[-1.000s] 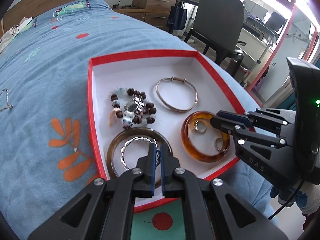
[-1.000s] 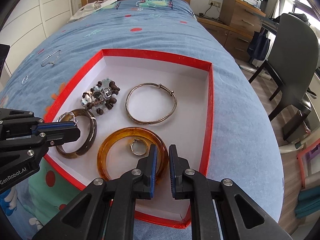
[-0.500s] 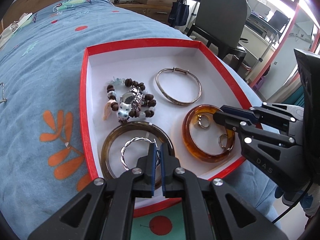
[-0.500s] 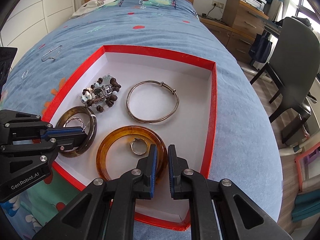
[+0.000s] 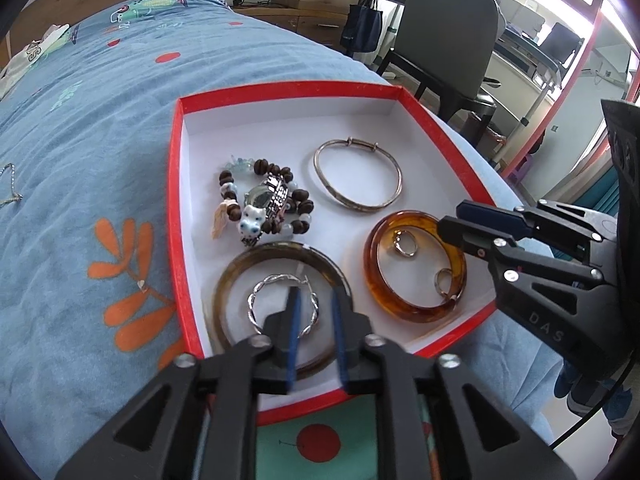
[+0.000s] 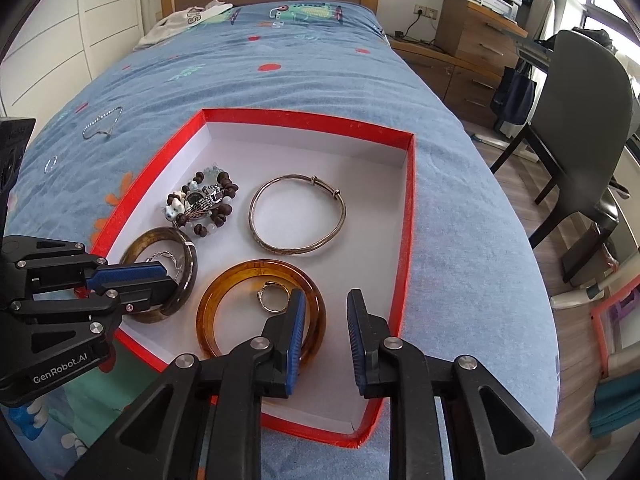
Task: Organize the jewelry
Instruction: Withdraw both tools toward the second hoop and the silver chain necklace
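My red box (image 6: 406,216) lies on the blue bed (image 6: 460,208). Inside, left to right: dark bangle (image 5: 320,264) ringing a twisted silver hoop (image 5: 264,286), bead bracelet (image 5: 262,204), silver bangle (image 5: 358,180), amber bangle (image 5: 412,308) around two rings (image 5: 406,245). The far half is bare white floor. My left claw (image 5: 314,304) and right claw (image 6: 324,312) have just been opening, nothing between them.

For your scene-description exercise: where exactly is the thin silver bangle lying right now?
In the right wrist view, the thin silver bangle lies flat in the red box, right of the beaded bracelet and beyond the amber bangle.
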